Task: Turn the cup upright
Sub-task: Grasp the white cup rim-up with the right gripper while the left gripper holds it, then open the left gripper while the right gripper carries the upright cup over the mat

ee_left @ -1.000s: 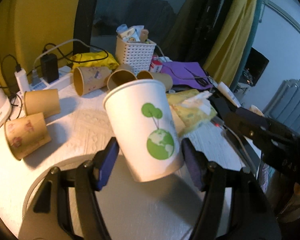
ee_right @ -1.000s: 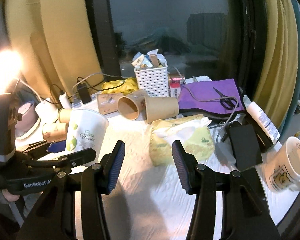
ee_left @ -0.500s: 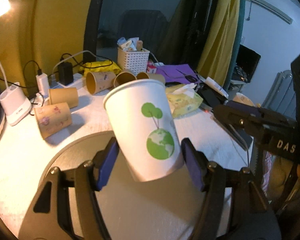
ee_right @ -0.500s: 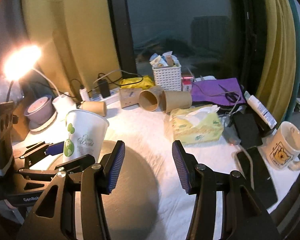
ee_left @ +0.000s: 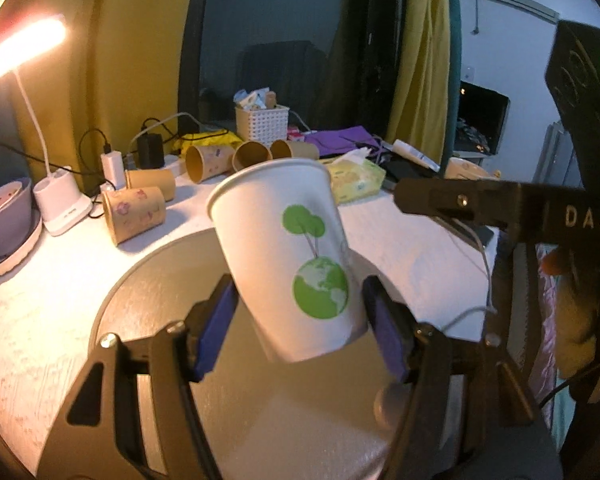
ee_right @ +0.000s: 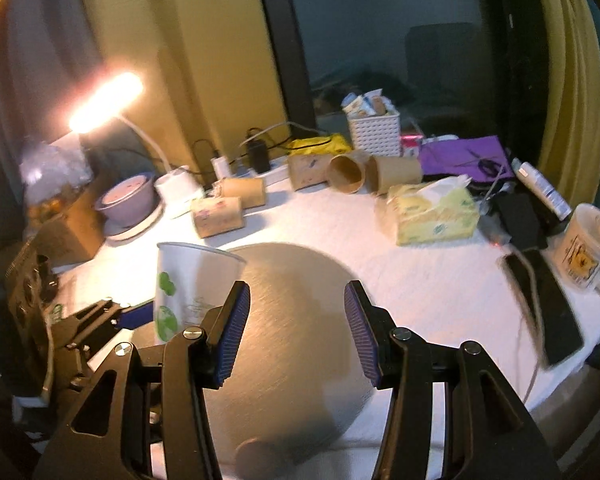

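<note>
A white paper cup (ee_left: pixel 288 256) with a green globe print is held mouth up, tilted slightly, between the blue pads of my left gripper (ee_left: pixel 300 320), which is shut on its lower part above a round grey mat (ee_left: pixel 260 420). In the right wrist view the cup (ee_right: pixel 188 288) shows at the left, over the mat's (ee_right: pixel 300 320) left edge. My right gripper (ee_right: pixel 296 320) is open and empty above the mat, to the right of the cup.
Several brown paper cups (ee_right: pixel 220 216) lie on their sides on the white table. Behind and to the right are a tissue pack (ee_right: pixel 432 216), a white basket (ee_right: pixel 374 130), a lit desk lamp (ee_right: pixel 108 100), a purple bowl (ee_right: pixel 128 196), a mug (ee_right: pixel 588 248) and a black phone (ee_right: pixel 548 308).
Both grippers have pulled back and risen, so more of the table and the lamp shows. The cup stays gripped, upright, in my left gripper. The right gripper stays open.
</note>
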Demonstrator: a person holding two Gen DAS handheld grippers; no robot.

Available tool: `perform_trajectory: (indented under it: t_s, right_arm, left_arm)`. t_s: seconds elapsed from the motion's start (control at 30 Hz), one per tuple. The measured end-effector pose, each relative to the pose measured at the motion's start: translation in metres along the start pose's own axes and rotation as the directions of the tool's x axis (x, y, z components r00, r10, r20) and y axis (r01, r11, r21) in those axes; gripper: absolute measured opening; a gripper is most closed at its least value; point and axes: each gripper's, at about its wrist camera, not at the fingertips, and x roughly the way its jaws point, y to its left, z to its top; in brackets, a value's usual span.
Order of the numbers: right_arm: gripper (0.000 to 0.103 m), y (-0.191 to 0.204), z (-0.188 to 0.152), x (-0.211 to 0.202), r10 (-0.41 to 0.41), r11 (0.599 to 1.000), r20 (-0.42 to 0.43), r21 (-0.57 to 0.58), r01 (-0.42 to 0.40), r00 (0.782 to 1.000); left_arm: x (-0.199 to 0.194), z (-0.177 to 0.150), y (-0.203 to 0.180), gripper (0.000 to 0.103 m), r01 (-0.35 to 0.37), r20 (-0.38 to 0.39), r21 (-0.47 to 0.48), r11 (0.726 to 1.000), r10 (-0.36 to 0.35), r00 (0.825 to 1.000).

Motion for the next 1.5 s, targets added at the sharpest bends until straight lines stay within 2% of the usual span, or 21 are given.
perform_trajectory:
  t_s: [0.03,0.1,0.3,0.47,0.7,0.93,1.37,1.4,1.5]
  right_arm:
    - [0.054,0.003,-0.002,-0.002,0.009,1.0,-0.002,0.0,-0.009,1.0]
    - [0.069,0.01,-0.008,-0.005,0.047,0.999,-0.01,0.007,-0.047,0.999]
    - [0.07,0.035,-0.021,-0.014,0.17,0.985,-0.034,0.008,-0.17,0.985]
    - [0.07,0.045,-0.029,-0.017,0.228,0.974,-0.058,0.023,-0.227,0.972]
    - [0.07,0.057,-0.035,-0.011,0.322,0.947,-0.101,0.054,-0.318,0.941]
    - [0.07,0.061,-0.034,0.004,0.349,0.937,-0.137,0.076,-0.341,0.927]
    - [0.069,0.06,-0.035,0.022,0.373,0.928,-0.175,0.097,-0.361,0.911]
    - [0.069,0.06,-0.036,0.023,0.366,0.93,-0.175,0.093,-0.355,0.914]
    - [0.069,0.058,-0.034,0.026,0.345,0.938,-0.168,0.086,-0.335,0.924]
  left_arm:
    - [-0.004,-0.005,-0.001,0.065,-0.002,0.005,0.004,1.0,0.002,1.0]
    - [-0.01,-0.013,-0.004,0.065,-0.004,0.012,0.012,1.0,0.003,1.0]
    - [-0.034,-0.036,-0.013,0.065,-0.026,0.066,0.043,0.999,0.023,0.998]
    - [-0.051,-0.052,-0.021,0.065,-0.037,0.118,0.081,0.996,0.027,0.993]
    - [-0.063,-0.064,-0.025,0.065,-0.035,0.164,0.119,0.992,0.015,0.986]
    - [-0.068,-0.07,-0.029,0.065,-0.043,0.194,0.154,0.987,0.012,0.981]
    - [-0.059,-0.072,-0.018,0.067,-0.021,0.152,0.107,0.994,0.004,0.988]
    - [-0.058,-0.072,-0.017,0.068,-0.017,0.141,0.103,0.995,0.003,0.99]
    - [-0.055,-0.075,-0.016,0.079,-0.018,0.116,0.089,0.996,0.008,0.993]
